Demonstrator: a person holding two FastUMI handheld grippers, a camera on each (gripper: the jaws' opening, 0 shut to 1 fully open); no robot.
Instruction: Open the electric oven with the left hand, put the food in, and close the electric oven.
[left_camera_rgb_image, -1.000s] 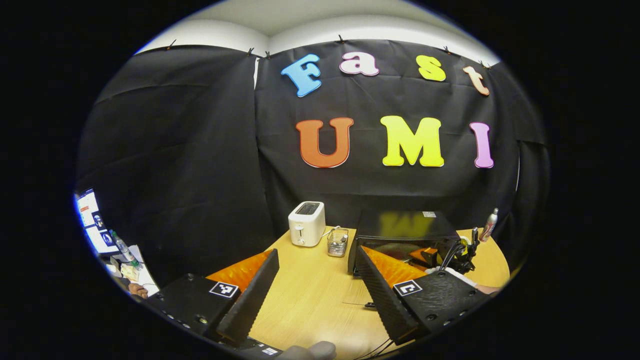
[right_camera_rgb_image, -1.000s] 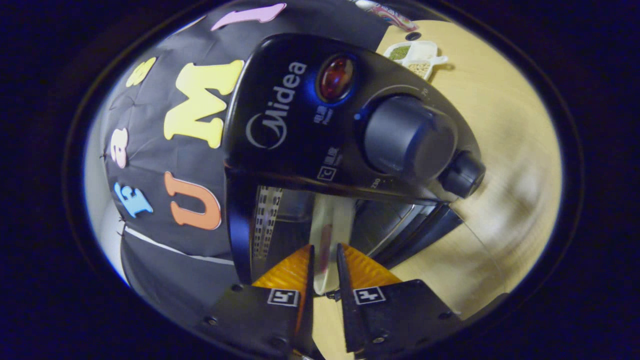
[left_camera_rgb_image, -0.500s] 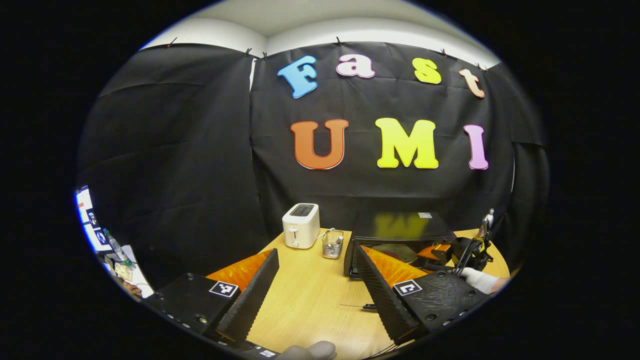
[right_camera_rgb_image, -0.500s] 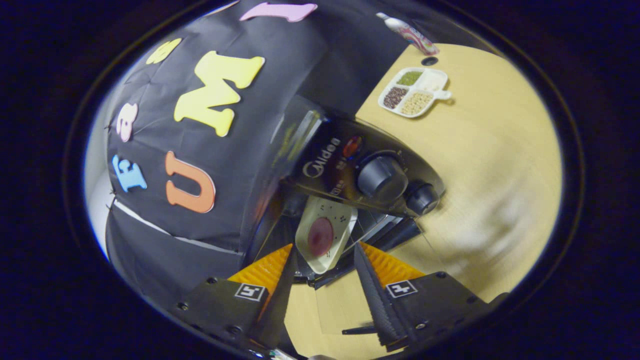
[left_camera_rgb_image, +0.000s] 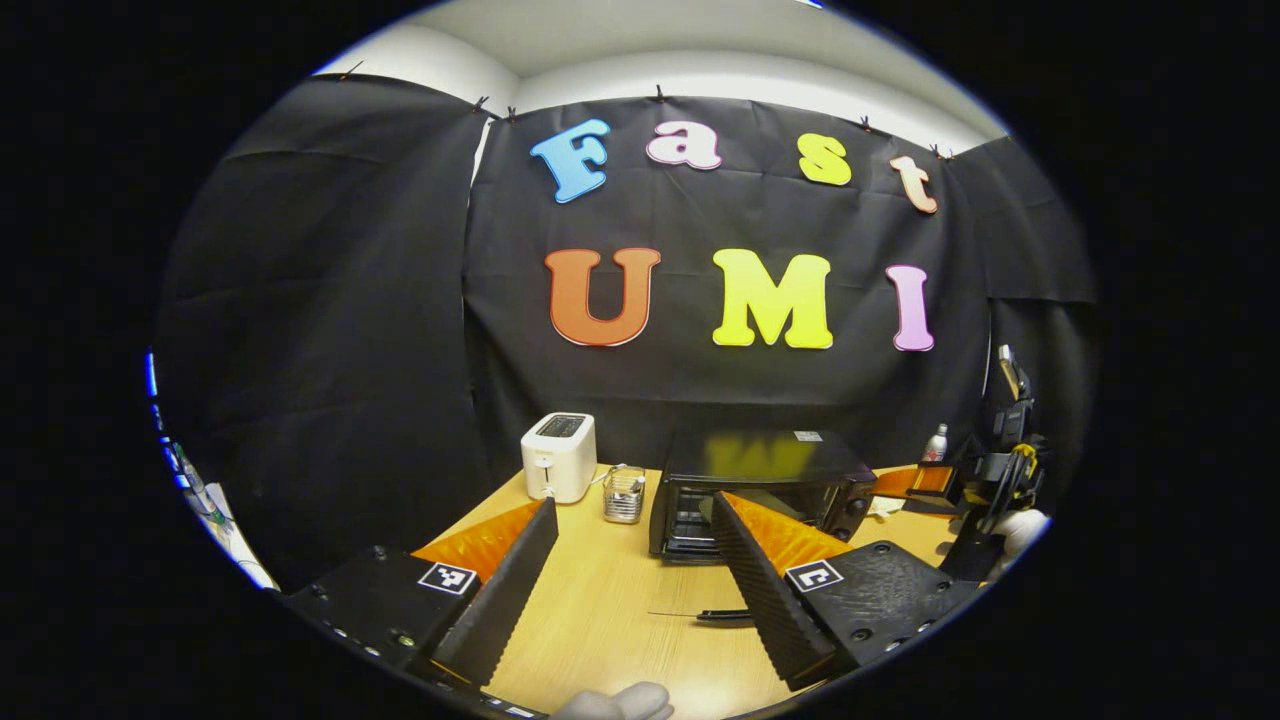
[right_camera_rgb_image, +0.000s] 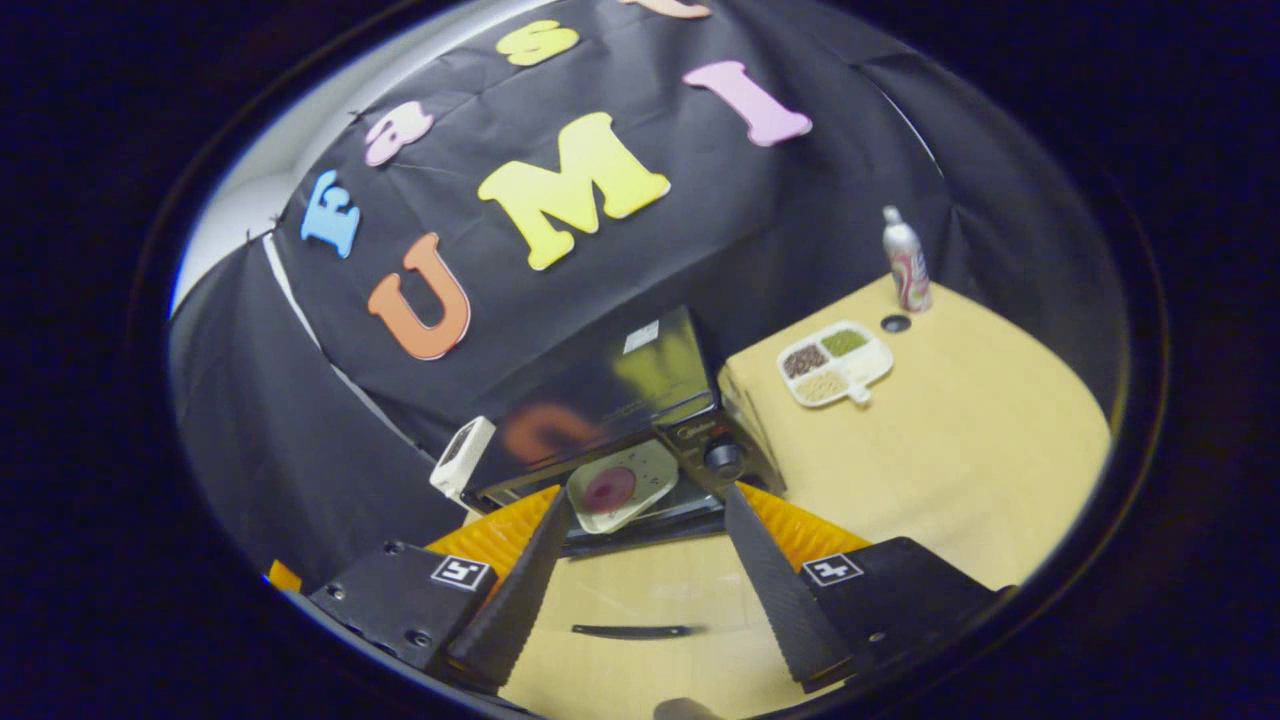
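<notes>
A pale square plate with a dark red round of food (right_camera_rgb_image: 618, 487) lies in the black electric oven (right_camera_rgb_image: 610, 400), door down, straight ahead of the right gripper (right_camera_rgb_image: 648, 590), whose fingers are spread wide and empty. The left gripper (left_camera_rgb_image: 628, 570) is likewise wide open, the oven (left_camera_rgb_image: 760, 480) ahead of it. A white toaster (left_camera_rgb_image: 558, 456) stands to the oven's left.

Black cloth (left_camera_rgb_image: 330, 330) hangs as the booth's wall, clipped along its top edge, with a white wall and ceiling (left_camera_rgb_image: 700, 50) visible above it. A light wooden table (right_camera_rgb_image: 950, 450) stands against the cloth. On it sit a white toaster (left_camera_rgb_image: 558, 457), a small wire basket (left_camera_rgb_image: 623, 494), a divided white dish (right_camera_rgb_image: 836, 362) and a bottle (right_camera_rgb_image: 906, 259).
</notes>
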